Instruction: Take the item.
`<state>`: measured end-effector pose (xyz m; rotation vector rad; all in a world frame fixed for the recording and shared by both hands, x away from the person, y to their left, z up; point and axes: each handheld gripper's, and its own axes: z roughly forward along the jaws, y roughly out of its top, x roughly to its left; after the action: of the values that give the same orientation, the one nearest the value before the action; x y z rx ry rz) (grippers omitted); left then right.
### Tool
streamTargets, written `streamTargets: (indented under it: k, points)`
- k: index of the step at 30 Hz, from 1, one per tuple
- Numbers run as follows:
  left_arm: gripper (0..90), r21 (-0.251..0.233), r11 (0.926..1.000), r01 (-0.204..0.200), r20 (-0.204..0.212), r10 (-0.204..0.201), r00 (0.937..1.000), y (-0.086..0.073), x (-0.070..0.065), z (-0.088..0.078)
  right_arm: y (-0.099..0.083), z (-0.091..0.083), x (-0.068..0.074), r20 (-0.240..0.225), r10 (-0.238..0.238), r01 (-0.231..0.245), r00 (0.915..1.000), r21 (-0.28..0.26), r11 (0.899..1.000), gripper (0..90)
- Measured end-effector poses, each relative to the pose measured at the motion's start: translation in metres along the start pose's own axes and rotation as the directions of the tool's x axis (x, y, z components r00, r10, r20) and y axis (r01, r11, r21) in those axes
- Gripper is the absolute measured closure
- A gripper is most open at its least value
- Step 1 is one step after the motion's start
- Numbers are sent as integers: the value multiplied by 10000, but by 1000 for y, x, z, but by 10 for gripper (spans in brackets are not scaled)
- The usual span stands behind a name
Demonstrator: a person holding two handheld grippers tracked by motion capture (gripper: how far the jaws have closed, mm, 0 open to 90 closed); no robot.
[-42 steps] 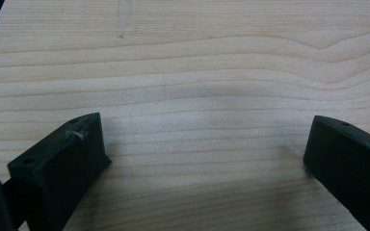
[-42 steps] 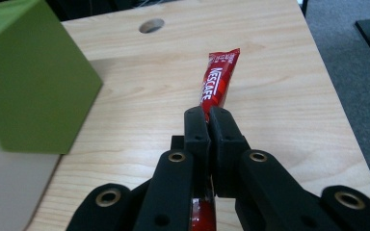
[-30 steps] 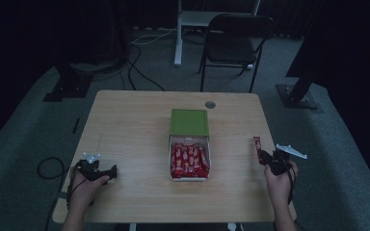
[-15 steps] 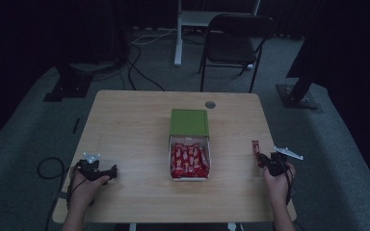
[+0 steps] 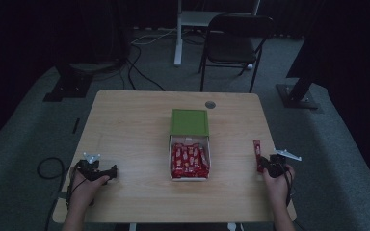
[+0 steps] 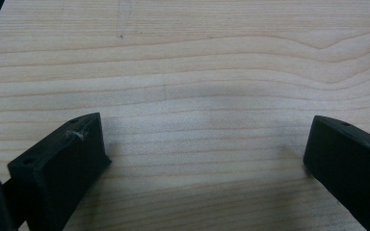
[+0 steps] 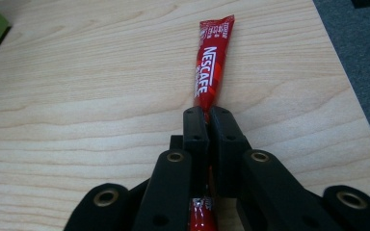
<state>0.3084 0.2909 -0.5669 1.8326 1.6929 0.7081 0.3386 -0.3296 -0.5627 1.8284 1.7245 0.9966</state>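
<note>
A pale wooden table (image 5: 135, 125) sits before you in a dim room, a folding chair (image 5: 236, 41) standing beyond its far edge. At the table's centre lies an open box (image 5: 189, 177), its green lid (image 5: 189, 121) folded back away from you and rows of red coffee sticks (image 5: 189, 161) packed inside.

Your right gripper (image 5: 270, 164) rests near the table's right edge, well apart from the box. Its jaws are pressed together on a single red coffee sachet (image 7: 212, 67), which runs out ahead of the jaws toward the far side; in the right gripper view the sachet lies low along the wood, its far end apparently touching or just above the surface. A second ago you held the same sachet higher and closer to the box; since then your hand has drawn back toward you and down. The likely reading is that you have lifted one stick out of the box and are setting it on the bare wood at the right, with only the release left to do.

Your left gripper (image 5: 98, 172) rests near the left front corner in your left hand (image 5: 84, 185), where it was a second ago. In the left gripper view its jaws stand wide apart over bare wood grain, holding nothing.
</note>
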Motion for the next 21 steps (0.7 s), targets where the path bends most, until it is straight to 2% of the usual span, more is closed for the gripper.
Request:
streamTargets:
  k: [10, 14, 16, 17, 18, 21]
  points:
    - [17, 4, 10000, -6, -1, 6, 10000, 0, 0, 0, 5, -6, 2, -69, -54, 52, 10000, -285, 9996, 780]
    - [17, 2, 10000, -5, -1, 5, 10000, 0, 0, 0, 7, -9, 5, -297, -187, 172, 9994, -478, 9987, 743]
    - [17, -5, 10000, 5, 0, -5, 10000, 0, 0, 0, 8, -10, 12, -541, -523, 486, 9972, -672, 9966, 706]
    - [17, -5, 10000, 5, 0, -5, 10000, 0, 0, 0, 8, -10, 12, -541, -523, 486, 9972, -672, 9966, 706]
    - [17, 1, 10000, -4, 0, 4, 10000, 0, 0, 0, 8, -10, 17, -687, -779, 721, 9946, -835, 9939, 680]
    - [17, -6, 10000, 4, 1, -4, 10000, 0, 0, 0, 8, -8, 24, -921, -1109, 1032, 9895, -848, 9910, 652]
